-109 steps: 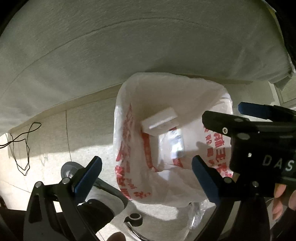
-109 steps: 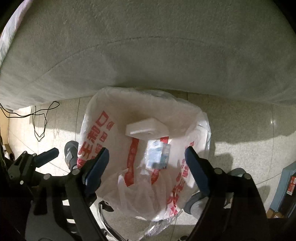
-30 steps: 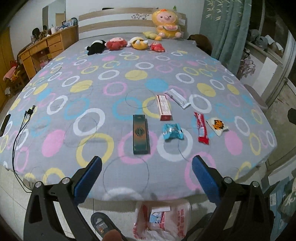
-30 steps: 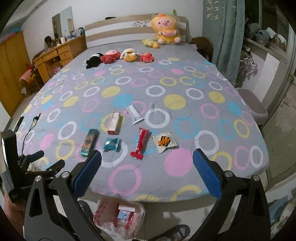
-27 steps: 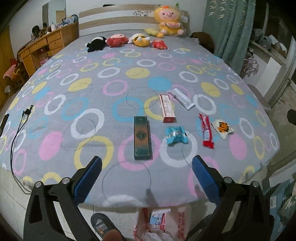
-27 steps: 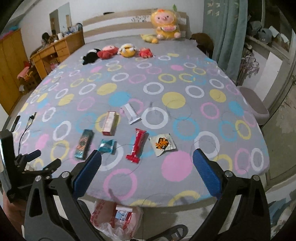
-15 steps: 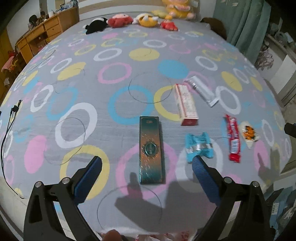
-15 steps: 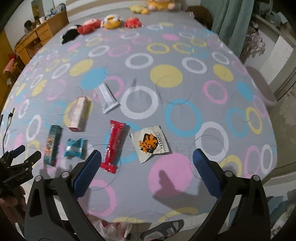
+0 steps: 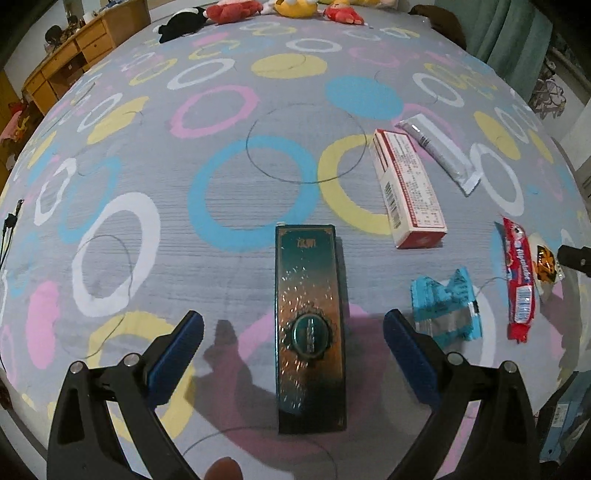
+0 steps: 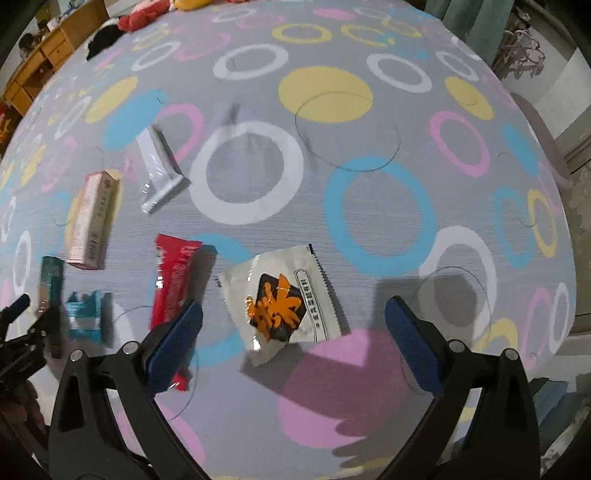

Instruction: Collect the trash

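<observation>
Both grippers are over the bed [image 9: 229, 206], which has a grey sheet w/ coloured rings. Trash is laid out in a loose row near the foot edge.

Left gripper [image 9: 293, 345]: jaws spread wide, holding nothing. The dark green box [image 9: 309, 325] lies flat and lengthwise right between its blue pads, with a clear gap on each side, so no contact. Shadows of the fingers fall on the sheet either side of the box.

To the right of that box sits a crumpled blue wrapper [image 9: 445, 308], just beside the right-hand pad. Beyond it is a red snack wrapper [image 9: 519, 280], then a white sachet w/ orange print [image 9: 546, 260] at the frame edge. Further up the bed lie a red-and-white carton [image 9: 408, 186] and, just beside it, a silver tube [image 9: 441, 153]; can't tell if those two touch.

Right gripper [image 10: 293, 332]: also wide open and empty. The white sachet w/ orange print [image 10: 282, 301] lies flat between its pads, nearer the left one, not touched. The red snack wrapper [image 10: 173, 273] runs partly behind the left pad. The picture is blurred on that side.

Plush toys [image 9: 258, 7] are lined up at the far end, and a wooden dresser [image 9: 70, 62] stands off to the left. A fingertip [image 9: 223, 469] shows at the bottom edge of the left view.
</observation>
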`<control>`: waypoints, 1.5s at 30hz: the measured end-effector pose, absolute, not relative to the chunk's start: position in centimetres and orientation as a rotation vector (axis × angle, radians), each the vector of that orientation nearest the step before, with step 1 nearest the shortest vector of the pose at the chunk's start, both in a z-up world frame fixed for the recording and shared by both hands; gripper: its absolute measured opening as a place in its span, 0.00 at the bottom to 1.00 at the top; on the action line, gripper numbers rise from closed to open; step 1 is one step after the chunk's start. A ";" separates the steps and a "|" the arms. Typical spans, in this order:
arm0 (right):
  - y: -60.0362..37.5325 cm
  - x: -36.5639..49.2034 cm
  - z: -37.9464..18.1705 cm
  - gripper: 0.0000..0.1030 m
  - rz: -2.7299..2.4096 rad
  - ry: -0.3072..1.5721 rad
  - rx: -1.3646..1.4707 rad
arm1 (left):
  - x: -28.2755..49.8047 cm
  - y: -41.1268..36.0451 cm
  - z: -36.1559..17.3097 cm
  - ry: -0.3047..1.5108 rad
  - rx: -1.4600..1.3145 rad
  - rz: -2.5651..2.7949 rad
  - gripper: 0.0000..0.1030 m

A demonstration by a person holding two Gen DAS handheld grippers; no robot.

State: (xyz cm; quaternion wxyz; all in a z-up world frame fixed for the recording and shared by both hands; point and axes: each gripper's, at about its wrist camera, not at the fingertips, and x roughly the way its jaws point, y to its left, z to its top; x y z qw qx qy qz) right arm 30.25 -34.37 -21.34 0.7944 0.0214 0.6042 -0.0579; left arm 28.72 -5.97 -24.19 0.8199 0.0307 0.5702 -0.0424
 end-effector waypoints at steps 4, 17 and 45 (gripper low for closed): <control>-34.1 31.4 -23.3 0.94 -0.124 1.338 0.032 | 29.2 -6.1 -25.1 1.229 0.076 -0.090 0.92; -34.0 33.1 -27.0 0.94 -0.105 1.396 0.040 | 30.1 -5.7 -26.4 1.229 0.056 -0.087 0.91; -34.8 31.0 -24.1 0.13 -0.115 1.313 0.040 | 29.1 -5.2 -23.2 1.192 -0.003 -0.098 0.34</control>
